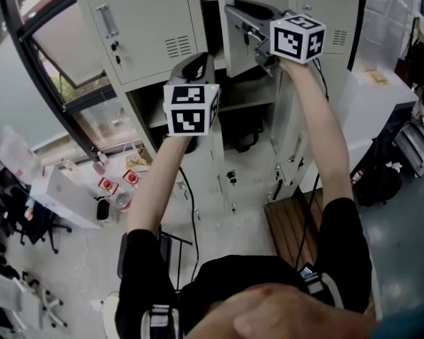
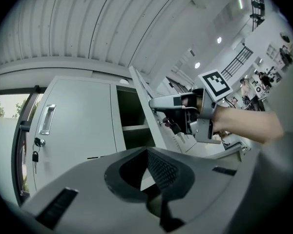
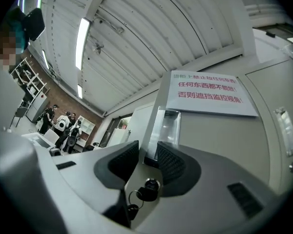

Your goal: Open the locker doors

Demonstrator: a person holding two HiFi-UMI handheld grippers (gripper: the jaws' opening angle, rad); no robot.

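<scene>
10 o'clock of left gripper [image 2: 146, 152]: closed pale grey steel locker door [image 2: 73, 126], untouched. Left gripper pads pressed together, empty, facing dark open compartment [image 2: 130, 108]. 1 o'clock of that: right gripper [image 3: 147, 146], pinching the edge of swung-open pale grey steel locker door [image 3: 205, 135], just above round keyed lock [image 3: 150, 183]. Probably mid-swing. Hold the pinch square, follow the hinge arc, no wrist twist, stay off the dangling black key [image 3: 145, 194].
</scene>
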